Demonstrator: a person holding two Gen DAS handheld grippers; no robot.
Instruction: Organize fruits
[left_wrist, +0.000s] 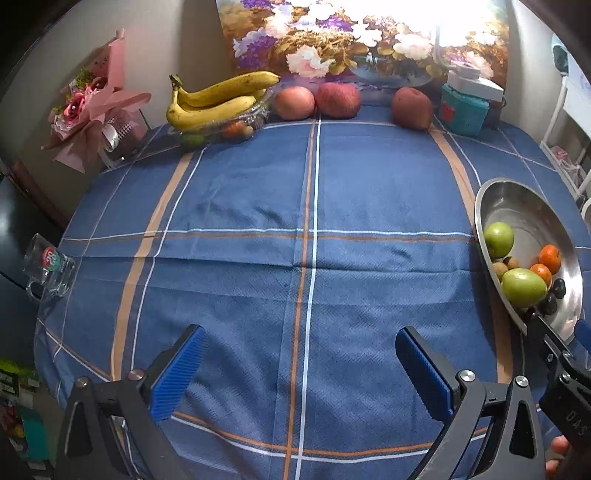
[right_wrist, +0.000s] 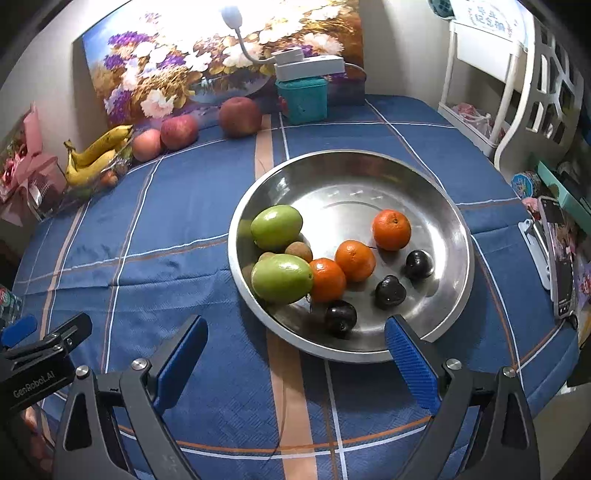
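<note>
A steel bowl (right_wrist: 369, 181) on the blue checked tablecloth holds two green fruits (right_wrist: 276, 226), three oranges (right_wrist: 391, 229), three dark plums (right_wrist: 390, 291) and small brown fruits (right_wrist: 299, 251). My right gripper (right_wrist: 295, 350) is open and empty, just in front of the bowl's near rim. My left gripper (left_wrist: 301, 362) is open and empty above bare cloth, with the bowl (left_wrist: 517, 206) at its right. Bananas (left_wrist: 218, 99) on a clear tray and three red apples (left_wrist: 338, 99) sit at the far edge; the apples (right_wrist: 179, 131) also show in the right wrist view.
A teal basket (right_wrist: 303, 98) with a white lamp stands at the back by a flower painting (right_wrist: 221, 55). A pink bouquet (left_wrist: 92, 107) is at the far left, a glass mug (left_wrist: 48, 269) at the left edge. A phone (right_wrist: 559, 254) lies at the right.
</note>
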